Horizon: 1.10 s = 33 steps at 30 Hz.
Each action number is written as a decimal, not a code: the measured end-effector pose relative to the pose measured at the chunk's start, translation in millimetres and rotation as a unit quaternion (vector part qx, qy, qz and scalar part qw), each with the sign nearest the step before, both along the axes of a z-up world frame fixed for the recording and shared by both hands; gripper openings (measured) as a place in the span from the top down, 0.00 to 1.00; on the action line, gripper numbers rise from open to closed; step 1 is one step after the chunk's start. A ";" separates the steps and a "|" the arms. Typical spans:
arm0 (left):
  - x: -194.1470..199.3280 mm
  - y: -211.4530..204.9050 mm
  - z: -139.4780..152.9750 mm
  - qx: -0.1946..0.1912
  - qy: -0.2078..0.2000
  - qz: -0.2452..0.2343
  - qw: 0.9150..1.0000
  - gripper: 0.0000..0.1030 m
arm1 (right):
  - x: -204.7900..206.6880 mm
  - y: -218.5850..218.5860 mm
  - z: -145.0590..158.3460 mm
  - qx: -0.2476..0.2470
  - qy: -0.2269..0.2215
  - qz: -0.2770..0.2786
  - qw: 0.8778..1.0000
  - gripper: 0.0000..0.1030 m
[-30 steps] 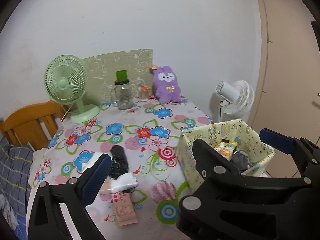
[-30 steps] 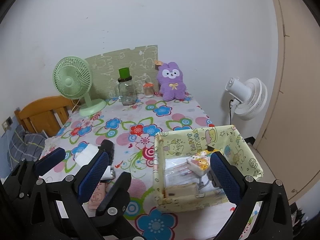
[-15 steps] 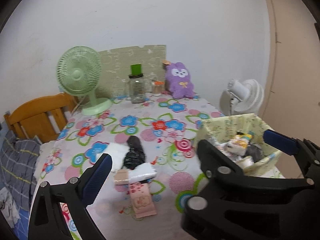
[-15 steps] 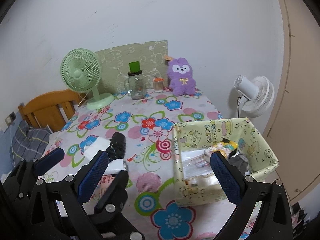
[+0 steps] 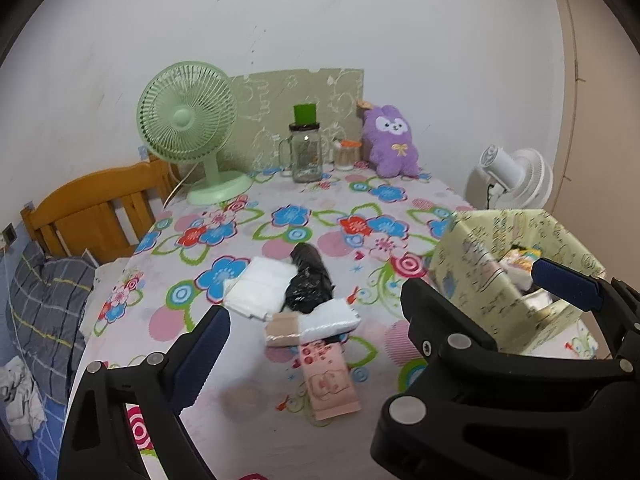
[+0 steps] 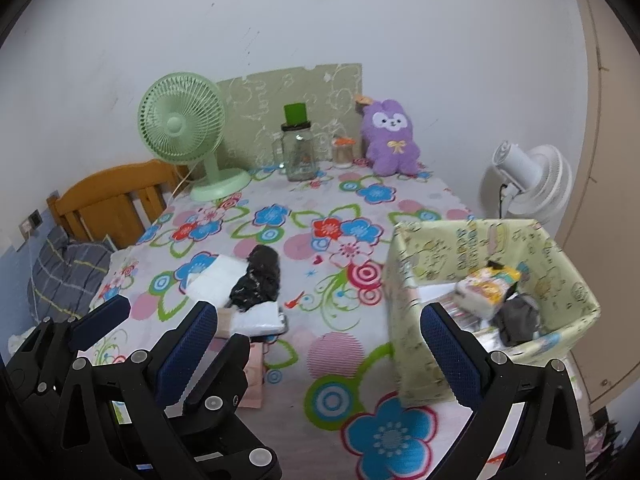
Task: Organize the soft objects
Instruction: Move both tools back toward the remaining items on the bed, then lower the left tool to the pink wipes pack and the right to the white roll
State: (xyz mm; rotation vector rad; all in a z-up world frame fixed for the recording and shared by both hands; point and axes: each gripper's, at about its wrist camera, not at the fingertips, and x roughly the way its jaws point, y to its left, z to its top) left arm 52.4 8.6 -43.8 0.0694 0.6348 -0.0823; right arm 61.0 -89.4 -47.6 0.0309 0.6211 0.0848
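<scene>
I am on the approach to the loose soft packets, not yet at a pick. My left gripper (image 5: pixel 372 308) hangs above the heap mid-table, jaws wide, just starting to close on nothing. My right gripper (image 6: pixel 320 340) is spread too, empty. The black bag (image 5: pixel 308 284) lies on the white packs (image 5: pixel 260 288), the pink packet (image 5: pixel 330 380) nearest me. The yellow-green box (image 6: pixel 404 312) at my right already holds some. Next I should drop onto one packet and pinch gently.
</scene>
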 end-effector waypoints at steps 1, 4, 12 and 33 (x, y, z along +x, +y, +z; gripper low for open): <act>0.7 2.4 -1.8 0.000 0.002 0.001 1.000 0.07 | 0.8 2.3 -2.2 0.000 0.002 0.002 1.000 0.00; 3.2 10.0 -8.0 -0.003 0.009 0.004 1.000 0.07 | 4.6 10.4 -8.6 -0.002 0.007 0.011 1.000 0.00; 11.9 27.6 -27.5 -0.008 0.032 0.016 0.999 0.07 | 15.6 28.9 -25.9 -0.011 0.022 0.027 0.999 0.00; 33.7 28.8 -79.7 -0.032 0.098 0.021 0.994 0.10 | 41.2 28.5 -80.1 -0.004 0.075 0.020 0.997 0.12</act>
